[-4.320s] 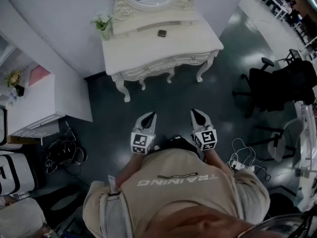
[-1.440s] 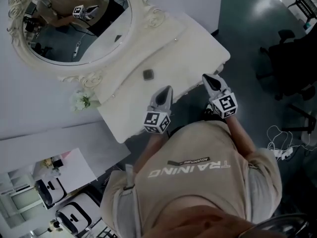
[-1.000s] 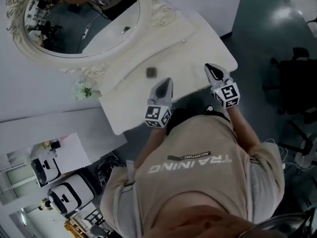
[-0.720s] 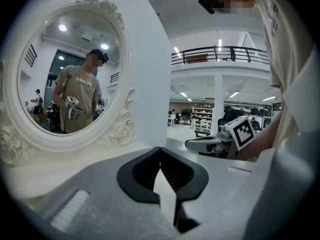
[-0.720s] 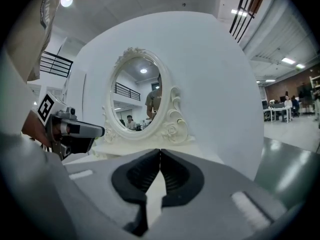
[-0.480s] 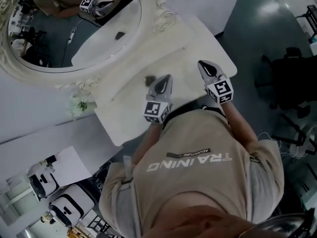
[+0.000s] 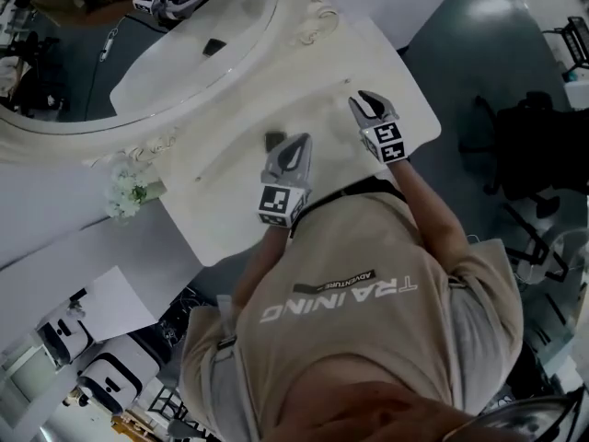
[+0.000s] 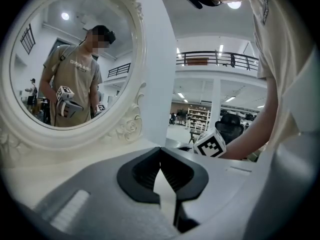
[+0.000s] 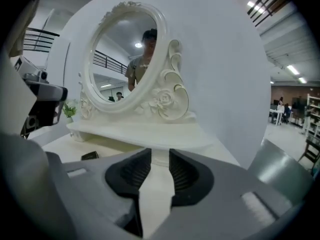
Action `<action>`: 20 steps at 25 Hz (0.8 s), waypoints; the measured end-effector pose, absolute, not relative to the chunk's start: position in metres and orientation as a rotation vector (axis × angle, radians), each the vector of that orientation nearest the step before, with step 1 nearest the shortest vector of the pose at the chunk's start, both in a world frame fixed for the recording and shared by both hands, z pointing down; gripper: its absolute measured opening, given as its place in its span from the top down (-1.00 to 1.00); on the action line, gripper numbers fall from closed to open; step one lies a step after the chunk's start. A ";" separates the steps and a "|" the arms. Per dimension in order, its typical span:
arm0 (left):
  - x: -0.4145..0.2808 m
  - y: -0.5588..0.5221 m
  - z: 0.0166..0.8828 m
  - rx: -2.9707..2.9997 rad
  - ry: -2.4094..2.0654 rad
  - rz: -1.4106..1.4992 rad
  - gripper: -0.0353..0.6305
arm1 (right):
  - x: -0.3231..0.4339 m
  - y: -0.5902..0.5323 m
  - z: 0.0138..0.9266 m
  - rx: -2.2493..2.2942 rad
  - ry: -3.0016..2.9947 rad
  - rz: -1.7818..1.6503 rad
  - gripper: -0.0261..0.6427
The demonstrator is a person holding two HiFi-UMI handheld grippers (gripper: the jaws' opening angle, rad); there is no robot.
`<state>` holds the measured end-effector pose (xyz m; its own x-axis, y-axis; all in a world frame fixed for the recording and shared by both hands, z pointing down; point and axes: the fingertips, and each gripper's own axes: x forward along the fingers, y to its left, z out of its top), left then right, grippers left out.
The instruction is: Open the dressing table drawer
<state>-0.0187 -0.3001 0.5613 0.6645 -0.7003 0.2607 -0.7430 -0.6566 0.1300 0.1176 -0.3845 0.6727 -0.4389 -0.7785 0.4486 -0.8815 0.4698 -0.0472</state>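
the drawer sits under the front edge of the dressing table (image 7: 221, 201), close against you, and seems hidden by the tabletop (image 7: 331, 141) from above. its long side should run along that edge, lower left to upper right, face towards you. your right gripper (image 7: 368, 102) has just been opening, nothing between its jaws; the left gripper (image 7: 295, 147) is closed and empty. both have slid out over the tabletop, so you'll need to come lower.
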 end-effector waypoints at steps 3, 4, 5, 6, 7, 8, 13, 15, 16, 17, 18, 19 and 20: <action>-0.026 -0.301 0.565 2.601 -1.229 0.311 0.87 | 0.123 -0.405 0.695 1.384 -2.327 0.438 0.45; -0.028 -0.305 0.566 2.586 -1.248 0.319 0.87 | 0.124 -0.414 0.701 1.386 -2.321 0.437 0.44; -0.030 -0.309 0.567 2.572 -1.266 0.323 0.87 | 0.126 -0.422 0.707 1.386 -2.312 0.436 0.44; -0.032 -0.312 0.569 2.554 -1.287 0.324 0.87 | 0.127 -0.429 0.715 1.382 -2.301 0.442 0.44; -0.034 -0.314 0.573 2.530 -1.309 0.326 0.87 | 0.129 -0.433 0.724 1.375 -2.291 0.456 0.44; -0.035 -0.314 0.577 2.500 -1.329 0.328 0.87 | 0.130 -0.436 0.733 1.365 -2.283 0.475 0.44; -0.039 -0.318 0.576 2.441 -1.395 0.351 0.87 | 0.118 -0.447 0.752 1.326 -2.301 0.540 0.44; -0.040 -0.313 0.580 2.414 -1.410 0.362 0.87 | 0.115 -0.450 0.758 1.326 -2.297 0.559 0.44; -0.039 -0.312 0.582 2.407 -1.413 0.367 0.87 | 0.116 -0.453 0.759 1.340 -2.290 0.563 0.44; -0.040 -0.311 0.583 2.402 -1.416 0.372 0.87 | 0.118 -0.457 0.758 1.358 -2.282 0.562 0.46; -0.041 -0.310 0.585 2.399 -1.420 0.375 0.87 | 0.120 -0.461 0.758 1.370 -2.276 0.559 0.54; -0.043 -0.309 0.586 2.395 -1.427 0.377 0.87 | 0.120 -0.462 0.757 1.372 -2.277 0.556 0.55; -0.046 -0.308 0.586 2.390 -1.436 0.377 0.87 | 0.120 -0.461 0.757 1.364 -2.281 0.554 0.62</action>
